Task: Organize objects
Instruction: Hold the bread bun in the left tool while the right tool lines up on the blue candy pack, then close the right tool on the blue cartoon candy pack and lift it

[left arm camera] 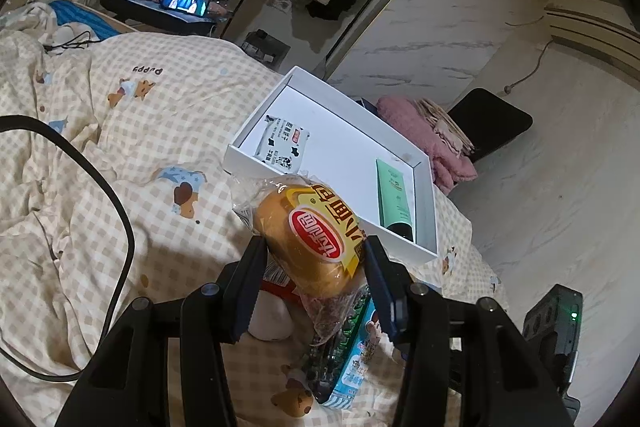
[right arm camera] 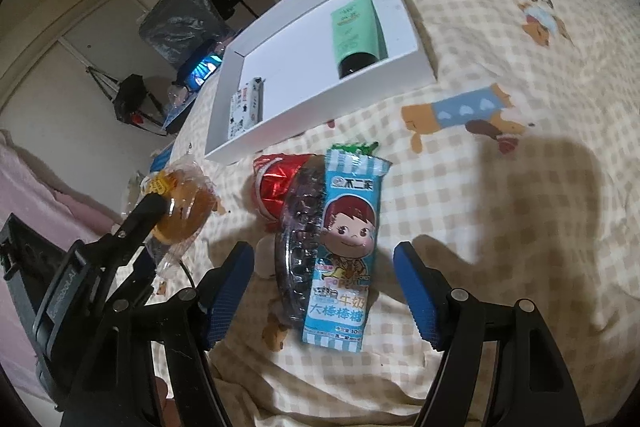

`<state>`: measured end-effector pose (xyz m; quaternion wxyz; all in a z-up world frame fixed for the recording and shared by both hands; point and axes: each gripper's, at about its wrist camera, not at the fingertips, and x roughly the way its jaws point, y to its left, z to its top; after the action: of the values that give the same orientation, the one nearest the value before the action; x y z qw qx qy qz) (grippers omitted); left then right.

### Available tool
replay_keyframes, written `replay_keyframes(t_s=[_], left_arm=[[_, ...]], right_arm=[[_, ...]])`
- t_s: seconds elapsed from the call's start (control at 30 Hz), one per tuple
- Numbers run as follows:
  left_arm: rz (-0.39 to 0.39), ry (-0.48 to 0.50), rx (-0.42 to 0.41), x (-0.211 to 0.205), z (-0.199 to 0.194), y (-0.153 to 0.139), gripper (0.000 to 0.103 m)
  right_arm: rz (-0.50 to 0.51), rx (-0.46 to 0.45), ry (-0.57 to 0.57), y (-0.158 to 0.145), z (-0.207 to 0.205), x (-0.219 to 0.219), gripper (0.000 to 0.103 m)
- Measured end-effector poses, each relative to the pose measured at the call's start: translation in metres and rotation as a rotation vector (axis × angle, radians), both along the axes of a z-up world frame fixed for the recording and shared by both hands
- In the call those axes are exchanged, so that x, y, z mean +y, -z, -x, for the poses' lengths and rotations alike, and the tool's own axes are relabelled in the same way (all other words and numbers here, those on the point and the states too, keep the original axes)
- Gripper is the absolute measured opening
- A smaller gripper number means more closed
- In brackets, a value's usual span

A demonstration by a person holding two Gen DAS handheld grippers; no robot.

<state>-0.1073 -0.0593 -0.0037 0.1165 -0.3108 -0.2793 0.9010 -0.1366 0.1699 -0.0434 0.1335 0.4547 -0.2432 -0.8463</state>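
Note:
My left gripper (left arm camera: 316, 261) is shut on a wrapped golden bun (left arm camera: 308, 235) with a red and yellow label, and holds it above the bed. The same bun (right arm camera: 184, 207) shows at the left of the right wrist view. Beyond it lies an open white box (left arm camera: 256, 163) containing a black-and-white snack pack (left arm camera: 282, 143) and a green tube (left arm camera: 394, 199). My right gripper (right arm camera: 324, 291) hangs open over a blue milk-candy packet (right arm camera: 348, 251). That packet lies on the quilt beside a dark clear-plastic pack (right arm camera: 298, 247) and a red foil packet (right arm camera: 280, 183). The white box (right arm camera: 280, 135) sits just beyond them.
Everything rests on a checked quilt (right arm camera: 500, 207) with cartoon bears. A black cable (left arm camera: 120, 227) loops across the quilt's left. A pink towel (left arm camera: 428, 143) and a black chair (left arm camera: 492, 123) stand past the box. A lit phone (left arm camera: 186, 3) sits on a far table.

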Motion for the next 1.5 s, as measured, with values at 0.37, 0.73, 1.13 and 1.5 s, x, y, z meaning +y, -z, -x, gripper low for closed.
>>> replay_keyframes(t_s=[0.37,0.73,1.13,1.5], left_arm=[[0.004,0.002,-0.003,0.000,0.000,0.001,0.053],[0.004,0.010,0.011,0.001,0.000,0.001,0.053],[0.012,0.019,-0.004,0.004,0.001,0.004,0.053],[0.015,0.022,-0.011,0.005,0.002,0.005,0.053]], right_arm=[[0.076,-0.087,0.028,0.013,0.000,0.006,0.071],[0.058,-0.128,0.022,0.022,0.002,0.004,0.062],[0.062,-0.129,0.025,0.039,0.005,0.004,0.050],[0.082,-0.089,0.036,0.033,0.000,0.009,0.027]])
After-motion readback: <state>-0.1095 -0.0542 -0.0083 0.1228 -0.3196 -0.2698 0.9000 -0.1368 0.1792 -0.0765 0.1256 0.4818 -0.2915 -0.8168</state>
